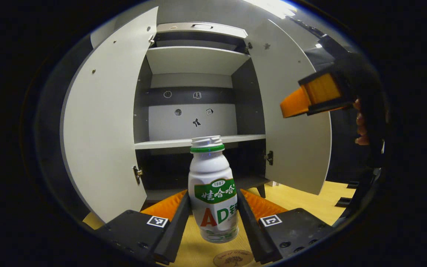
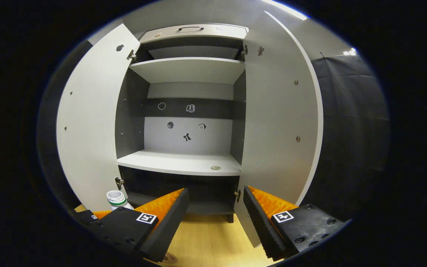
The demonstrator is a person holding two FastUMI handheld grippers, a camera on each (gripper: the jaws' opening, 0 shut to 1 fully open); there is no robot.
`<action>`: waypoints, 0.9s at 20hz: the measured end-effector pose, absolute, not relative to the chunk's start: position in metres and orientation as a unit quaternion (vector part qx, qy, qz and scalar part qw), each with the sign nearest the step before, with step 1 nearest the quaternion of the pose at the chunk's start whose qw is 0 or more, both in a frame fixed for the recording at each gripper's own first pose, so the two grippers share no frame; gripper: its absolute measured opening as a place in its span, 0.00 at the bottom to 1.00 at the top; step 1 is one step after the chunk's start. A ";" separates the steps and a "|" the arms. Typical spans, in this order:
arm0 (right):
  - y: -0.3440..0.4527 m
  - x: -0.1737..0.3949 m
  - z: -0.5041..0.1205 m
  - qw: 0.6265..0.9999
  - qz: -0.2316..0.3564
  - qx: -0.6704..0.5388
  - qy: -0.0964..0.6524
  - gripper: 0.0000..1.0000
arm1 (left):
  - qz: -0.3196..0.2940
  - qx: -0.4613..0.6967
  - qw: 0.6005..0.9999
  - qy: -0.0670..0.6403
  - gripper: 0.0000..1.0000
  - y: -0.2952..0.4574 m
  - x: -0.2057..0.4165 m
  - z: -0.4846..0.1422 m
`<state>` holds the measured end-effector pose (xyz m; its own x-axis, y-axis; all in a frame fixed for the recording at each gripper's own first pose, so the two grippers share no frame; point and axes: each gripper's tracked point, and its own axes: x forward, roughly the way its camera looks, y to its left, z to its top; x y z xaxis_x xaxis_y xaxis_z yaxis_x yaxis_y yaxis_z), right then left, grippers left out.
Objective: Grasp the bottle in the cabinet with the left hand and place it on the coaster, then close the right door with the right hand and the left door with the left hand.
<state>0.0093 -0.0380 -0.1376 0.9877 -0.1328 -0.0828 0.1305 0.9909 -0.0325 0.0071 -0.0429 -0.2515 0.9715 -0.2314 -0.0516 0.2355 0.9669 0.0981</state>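
Left gripper (image 1: 213, 218) has its fingers clamped on the bottle (image 1: 213, 189), which stands upright just behind the coaster (image 1: 233, 258) on the counter (image 1: 310, 204), out in front of the cabinet (image 1: 195, 122). Both doors, left (image 1: 102, 122) and right (image 1: 291, 122), hang open. Right gripper (image 2: 215, 218) sits higher, facing the shelves, fingers spread wide with nothing between them.

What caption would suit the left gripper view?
Left gripper holds a bottle above the coaster, before the open cabinet.
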 end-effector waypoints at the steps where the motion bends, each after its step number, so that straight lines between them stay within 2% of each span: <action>1: -0.040 0.011 -0.146 0.997 -0.065 -0.009 0.047 0.97 | -0.114 0.057 0.992 0.024 0.75 -0.044 0.004 -0.264; 9: -0.052 0.011 -0.185 0.996 -0.043 -0.050 0.053 0.98 | -0.078 0.033 0.995 0.048 0.75 -0.051 -0.015 -0.327; 18: -0.034 0.001 -0.221 0.995 -0.006 -0.068 0.071 0.98 | -0.065 0.041 0.996 0.043 0.75 -0.057 -0.036 -0.357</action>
<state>0.0012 -0.0343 -0.2209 0.9898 -0.0211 -0.1407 0.0018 0.9907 -0.1361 -0.0358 -0.0574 -0.3571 0.9879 -0.1261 -0.0907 0.1332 0.9882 0.0761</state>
